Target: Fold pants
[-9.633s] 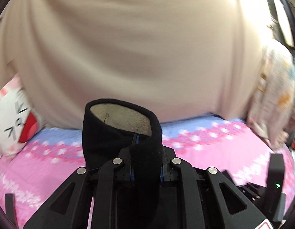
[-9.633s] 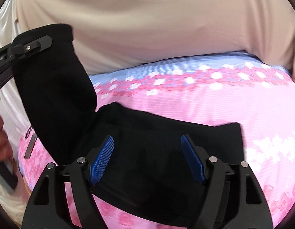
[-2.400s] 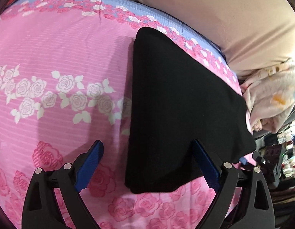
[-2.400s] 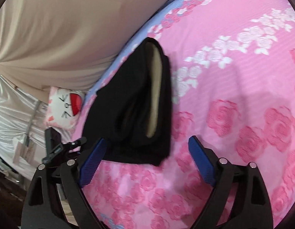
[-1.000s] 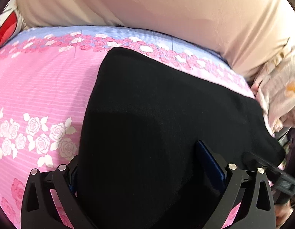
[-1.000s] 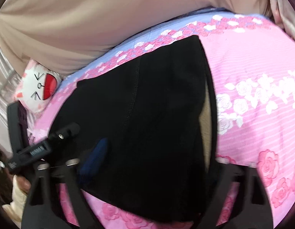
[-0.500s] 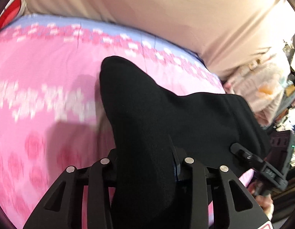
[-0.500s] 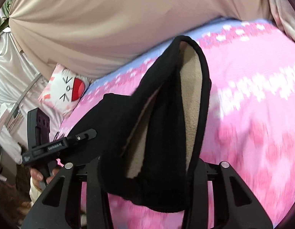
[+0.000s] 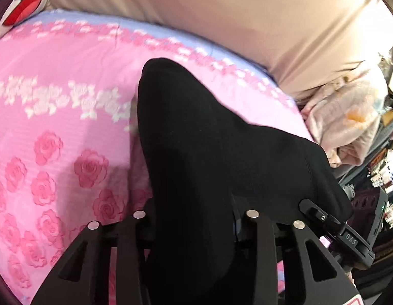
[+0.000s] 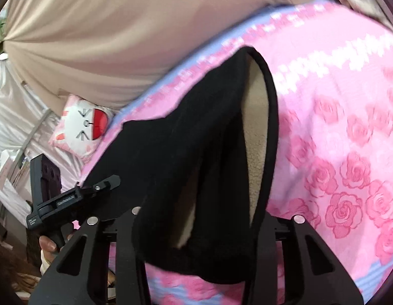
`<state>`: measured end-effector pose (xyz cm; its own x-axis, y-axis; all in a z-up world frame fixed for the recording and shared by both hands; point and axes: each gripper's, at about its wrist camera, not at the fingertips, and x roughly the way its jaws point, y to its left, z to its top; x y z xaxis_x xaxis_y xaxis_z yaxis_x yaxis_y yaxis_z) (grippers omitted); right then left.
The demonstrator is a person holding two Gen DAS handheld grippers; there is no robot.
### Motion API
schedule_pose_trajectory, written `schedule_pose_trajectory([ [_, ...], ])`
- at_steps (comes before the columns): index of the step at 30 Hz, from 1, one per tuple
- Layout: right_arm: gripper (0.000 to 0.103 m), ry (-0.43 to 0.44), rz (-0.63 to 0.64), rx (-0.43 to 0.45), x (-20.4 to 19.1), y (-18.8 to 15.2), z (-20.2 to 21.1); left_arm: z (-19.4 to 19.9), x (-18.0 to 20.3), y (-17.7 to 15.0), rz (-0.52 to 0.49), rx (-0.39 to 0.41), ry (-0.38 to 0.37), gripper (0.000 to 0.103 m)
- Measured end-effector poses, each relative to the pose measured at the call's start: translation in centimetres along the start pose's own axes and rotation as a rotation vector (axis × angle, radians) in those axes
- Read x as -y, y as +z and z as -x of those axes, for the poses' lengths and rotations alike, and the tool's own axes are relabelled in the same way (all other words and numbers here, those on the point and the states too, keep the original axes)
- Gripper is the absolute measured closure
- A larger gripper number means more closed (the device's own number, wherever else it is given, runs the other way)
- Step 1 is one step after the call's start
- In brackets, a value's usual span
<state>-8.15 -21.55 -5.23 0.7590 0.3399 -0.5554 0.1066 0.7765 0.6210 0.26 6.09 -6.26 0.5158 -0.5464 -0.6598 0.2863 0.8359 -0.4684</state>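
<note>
Black pants point(image 9: 209, 139) with a beige fleece lining point(image 10: 257, 139) hang bunched above the pink rose bedspread point(image 9: 56, 127). My left gripper point(image 9: 194, 218) is shut on a thick fold of them, and the cloth hides its pads. My right gripper point(image 10: 196, 216) is likewise shut on the pants point(image 10: 171, 152) at the open lined end. Each gripper shows in the other's view, the right gripper point(image 9: 321, 217) at the right and the left gripper point(image 10: 105, 185) at the left. The far corner of the pants still touches the bed.
A large beige cushion point(image 9: 222, 12) runs along the far side of the bed. A cat-face pillow point(image 10: 82, 129) lies at the bed's corner. A pale heap of bedding point(image 9: 349, 127) sits off the right edge. A person's hand point(image 10: 47, 245) grips the left handle.
A second ago the pants lay flat between open jaws. Both grippers have shut on the near edge and raised it, and the cloth now hangs bunched, carried a little across the bed.
</note>
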Motion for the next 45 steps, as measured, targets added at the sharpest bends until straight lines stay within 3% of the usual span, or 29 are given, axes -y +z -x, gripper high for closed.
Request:
schedule_pose_trajectory([
  [3, 0.066, 0.036, 0.047, 0.048, -2.7, 1.1, 2.4, 3.4, 1.6, 1.0, -0.02, 0.046, -0.078, 0.072],
  [7, 0.067, 0.097, 0.148, 0.163, -6.6, 3.8, 7.3, 8.8, 4.6, 2.9, -0.093, 0.168, -0.143, 0.072],
  [13, 0.067, 0.172, 0.331, 0.345, -12.4, 9.6, 12.1, 16.1, 9.3, 7.7, -0.257, 0.421, -0.191, 0.071],
  [17, 0.066, 0.19, 0.4, 0.417, -14.2, 14.7, 11.7, 16.7, 10.9, 12.7, -0.321, 0.545, -0.169, 0.07],
  [20, 0.066, 0.196, 0.398, 0.42, -14.1, 19.3, 8.5, 15.0, 10.6, 16.1, -0.33, 0.59, -0.139, 0.069],
  [26, 0.066, 0.178, 0.328, 0.35, -9.8, 26.2, -1.5, 5.6, 8.1, 22.9, -0.309, 0.552, -0.027, 0.069],
  [31, 0.066, 0.15, 0.28, 0.288, -6.0, 27.9, -9.3, -1.5, 4.8, 25.2, -0.297, 0.496, 0.045, 0.069],
  [39, 0.066, 0.084, 0.168, 0.124, 0.1, 26.6, -18.9, -11.5, -0.8, 25.4, -0.246, 0.298, 0.099, 0.069],
  [45, 0.065, 0.039, 0.089, 0.0, 3.8, 24.1, -23.3, -15.6, -4.5, 23.8, -0.186, 0.18, 0.118, 0.067],
])
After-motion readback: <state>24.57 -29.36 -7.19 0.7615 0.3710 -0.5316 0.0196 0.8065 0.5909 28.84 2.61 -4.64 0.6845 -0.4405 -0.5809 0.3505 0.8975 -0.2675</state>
